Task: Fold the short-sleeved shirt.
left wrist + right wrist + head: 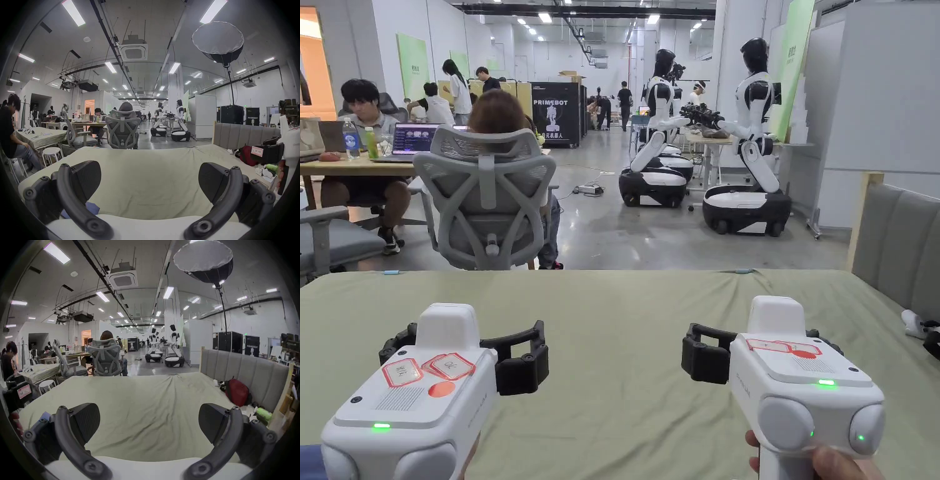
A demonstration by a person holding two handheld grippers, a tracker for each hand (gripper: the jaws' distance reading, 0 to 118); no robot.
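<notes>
My left gripper [464, 342] and right gripper [764, 340] hover side by side over a bed with a pale green sheet [625, 306], both pointing at its far edge. The left gripper [149, 181] is open, with bare sheet between its jaws. The right gripper [149, 423] is open too, nothing between its jaws. A scrap of blue cloth [92, 209] peeks out by the left gripper's left jaw, and blue cloth [44, 416] shows at the near left of the sheet. What garment it is cannot be told.
A grey padded headboard [900, 244] bounds the bed on the right. Against it lie a red bag [237, 392] and a green bottle [263, 414]. Beyond the far edge a person sits in a grey office chair [487, 200]. A white stool [52, 153] stands left.
</notes>
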